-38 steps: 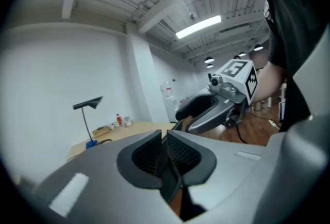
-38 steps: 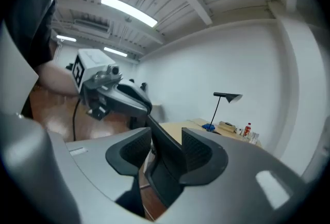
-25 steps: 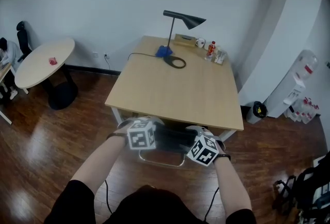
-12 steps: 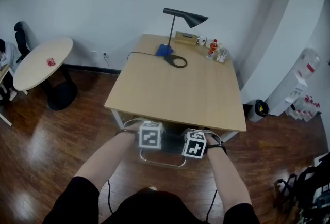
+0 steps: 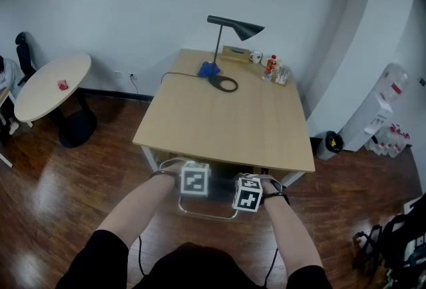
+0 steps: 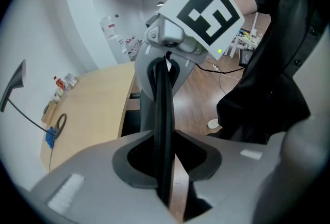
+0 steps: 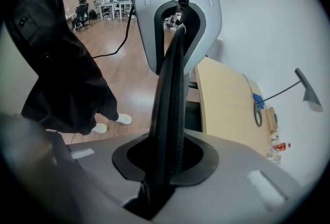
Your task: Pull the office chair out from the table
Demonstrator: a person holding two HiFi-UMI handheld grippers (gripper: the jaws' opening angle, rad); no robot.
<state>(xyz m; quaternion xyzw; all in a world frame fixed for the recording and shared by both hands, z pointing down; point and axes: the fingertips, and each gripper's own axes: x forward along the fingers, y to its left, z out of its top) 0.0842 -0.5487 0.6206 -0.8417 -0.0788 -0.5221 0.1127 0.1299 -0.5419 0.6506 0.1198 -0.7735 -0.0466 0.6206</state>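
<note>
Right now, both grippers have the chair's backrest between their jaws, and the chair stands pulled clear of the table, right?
Not clear: the head view shows the chair tucked in at the near edge of the table. Otherwise yes: the left gripper and right gripper have the backrest between their closing jaws.

Head view looks steeply down over the table [image 5: 226, 121]; gripper views, close along their jaws, share it and the chair back [image 6: 164, 130]
</note>
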